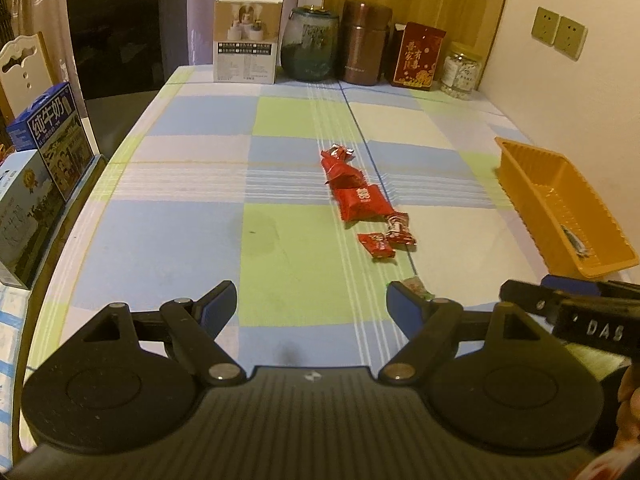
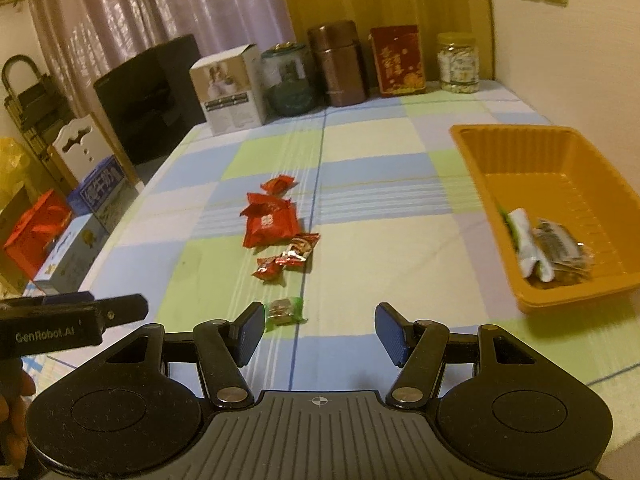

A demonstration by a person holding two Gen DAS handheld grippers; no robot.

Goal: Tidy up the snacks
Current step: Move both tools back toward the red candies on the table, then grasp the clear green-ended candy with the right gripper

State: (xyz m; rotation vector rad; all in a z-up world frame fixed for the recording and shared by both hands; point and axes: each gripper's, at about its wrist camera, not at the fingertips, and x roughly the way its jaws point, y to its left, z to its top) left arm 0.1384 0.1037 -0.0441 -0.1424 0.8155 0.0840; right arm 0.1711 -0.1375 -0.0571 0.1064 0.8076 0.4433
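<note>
Several red snack packets (image 1: pixel 360 196) lie in a line on the checked tablecloth, also in the right wrist view (image 2: pixel 272 222). A small green-wrapped candy (image 2: pixel 285 310) lies nearest, just beyond my right gripper's left finger; it also shows in the left wrist view (image 1: pixel 416 286). An orange tray (image 2: pixel 520 148) at the right holds a few wrapped snacks (image 2: pixel 548 246); it shows in the left wrist view too (image 1: pixel 520 176). My left gripper (image 1: pixel 311 306) is open and empty over the near table. My right gripper (image 2: pixel 320 334) is open and empty.
Along the far edge stand a white box (image 1: pixel 246 38), a green jar (image 1: pixel 310 44), a brown canister (image 1: pixel 364 40), a red box (image 1: pixel 418 56) and a clear jar (image 1: pixel 460 70). Milk cartons (image 1: pixel 48 136) and a black appliance (image 1: pixel 120 32) are at the left.
</note>
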